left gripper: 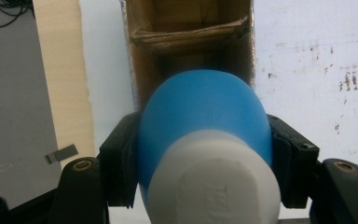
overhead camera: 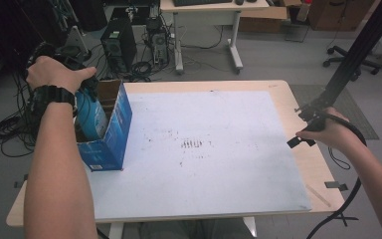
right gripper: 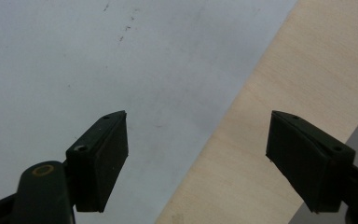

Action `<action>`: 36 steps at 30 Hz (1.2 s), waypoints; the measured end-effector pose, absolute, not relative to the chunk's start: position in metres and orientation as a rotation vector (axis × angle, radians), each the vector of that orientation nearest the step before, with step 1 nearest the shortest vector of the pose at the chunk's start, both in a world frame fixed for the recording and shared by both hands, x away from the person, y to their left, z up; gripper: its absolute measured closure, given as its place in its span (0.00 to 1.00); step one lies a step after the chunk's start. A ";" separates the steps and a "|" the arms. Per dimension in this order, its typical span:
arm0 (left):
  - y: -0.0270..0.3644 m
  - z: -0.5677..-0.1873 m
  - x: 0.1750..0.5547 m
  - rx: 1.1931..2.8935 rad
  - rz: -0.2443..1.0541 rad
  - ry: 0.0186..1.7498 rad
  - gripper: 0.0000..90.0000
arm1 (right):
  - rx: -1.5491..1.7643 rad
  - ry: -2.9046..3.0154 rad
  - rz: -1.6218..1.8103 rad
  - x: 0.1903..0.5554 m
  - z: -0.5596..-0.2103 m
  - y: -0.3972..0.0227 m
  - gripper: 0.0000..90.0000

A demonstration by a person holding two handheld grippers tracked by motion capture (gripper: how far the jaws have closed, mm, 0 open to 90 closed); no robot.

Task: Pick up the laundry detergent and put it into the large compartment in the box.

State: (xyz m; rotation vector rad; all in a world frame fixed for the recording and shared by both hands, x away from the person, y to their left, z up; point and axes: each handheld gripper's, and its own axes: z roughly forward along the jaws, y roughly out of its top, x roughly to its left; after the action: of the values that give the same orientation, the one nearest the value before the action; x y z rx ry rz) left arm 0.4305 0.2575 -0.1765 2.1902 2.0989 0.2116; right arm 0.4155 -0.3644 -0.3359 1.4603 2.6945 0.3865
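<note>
The person's left forearm reaches up the left side of the high view, a black watch on the wrist, and the left hand (overhead camera: 54,72) is curled over the left tool (overhead camera: 82,89), which points down into the blue carton (overhead camera: 114,132). The carton stands open-topped on the left part of the desk (overhead camera: 278,89), at the left edge of the white mat (overhead camera: 204,149).

The left tool is pinching a blue bottle (left gripper: 203,116) with a white cap (left gripper: 214,182). In the left gripper view its two black jaws press on opposite sides of the bottle's blue body just past the cap, with the cap end nearest the camera and the rounded far end aimed into the carton's brown cardboard interior. In the high view the bottle (overhead camera: 90,117) sits partly inside the carton's open top, leaning against the wall on the left-hand side.

The right hand (overhead camera: 328,132) rests well apart from the carton, over the opposite, right edge of the desk, gripping the right tool (overhead camera: 308,119) with its cable trailing back past the wrist. In the right gripper view the right tool (right gripper: 196,154) has its jaws spread wide with nothing between them, above the boundary where the white mat meets the bare wood.
</note>
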 end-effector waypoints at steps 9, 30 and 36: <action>0.255 -0.183 0.433 2.198 0.204 2.095 0.42 | 1.465 2.696 0.379 0.415 -0.337 -0.364 0.23; 0.254 -0.205 0.435 2.219 0.160 2.096 0.42 | 1.459 2.699 0.373 0.414 -0.339 -0.364 0.23; 0.254 -0.213 0.436 2.227 0.160 2.100 0.42 | 1.458 2.695 0.372 0.414 -0.337 -0.365 0.23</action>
State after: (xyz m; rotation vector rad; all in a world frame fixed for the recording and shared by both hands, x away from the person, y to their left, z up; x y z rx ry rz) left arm 0.4357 0.2540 -0.2127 2.2267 2.0999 0.1600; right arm 0.4141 -0.3648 -0.3371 1.4579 2.6955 0.3717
